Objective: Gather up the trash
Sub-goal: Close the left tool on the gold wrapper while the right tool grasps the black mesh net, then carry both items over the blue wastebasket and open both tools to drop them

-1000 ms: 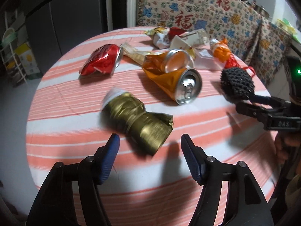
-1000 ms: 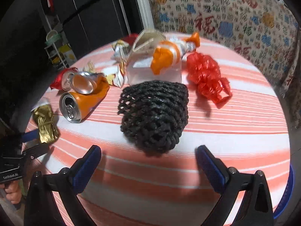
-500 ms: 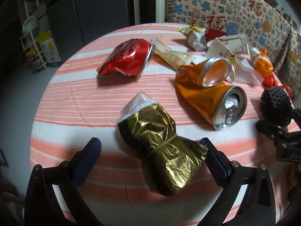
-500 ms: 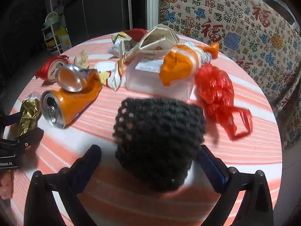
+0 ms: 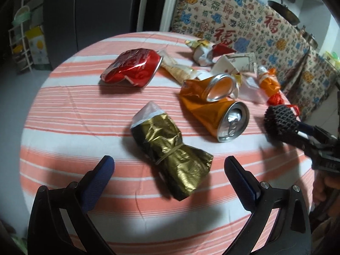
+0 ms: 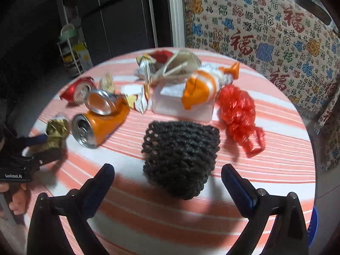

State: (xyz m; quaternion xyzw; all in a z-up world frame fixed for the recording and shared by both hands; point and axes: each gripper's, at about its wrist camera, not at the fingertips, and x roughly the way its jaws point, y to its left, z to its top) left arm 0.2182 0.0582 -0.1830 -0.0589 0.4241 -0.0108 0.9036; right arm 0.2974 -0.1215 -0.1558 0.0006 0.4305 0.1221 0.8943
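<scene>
Three crushed cans were counted: two orange cans (image 5: 214, 114) (image 5: 220, 84) and one red can (image 5: 131, 68). One gold foil wrapper (image 5: 170, 153), one black foam net (image 6: 180, 157) and one red plastic bag (image 6: 238, 112) were seen.

Gold foil wrapper (image 5: 170, 150), black foam net (image 6: 180, 157) lying on table.

right gripper (image 5: 297, 127) runs off left wrist view's right edge, fingertips hidden behind black foam net (image 5: 280, 120). left gripper (image 6: 40, 146) cut by right wrist view's left edge, motion-blurred, gold foil wrapper (image 6: 56, 132) half hidden between its fingers. clear plastic box (image 6: 180, 104) partly covered by orange wrapper (image 6: 201, 85). red can (image 6: 77, 90) partly behind crushed orange cans (image 6: 99, 116). paper scraps (image 5: 204, 51) at far table edge too crumpled to identify.
</scene>
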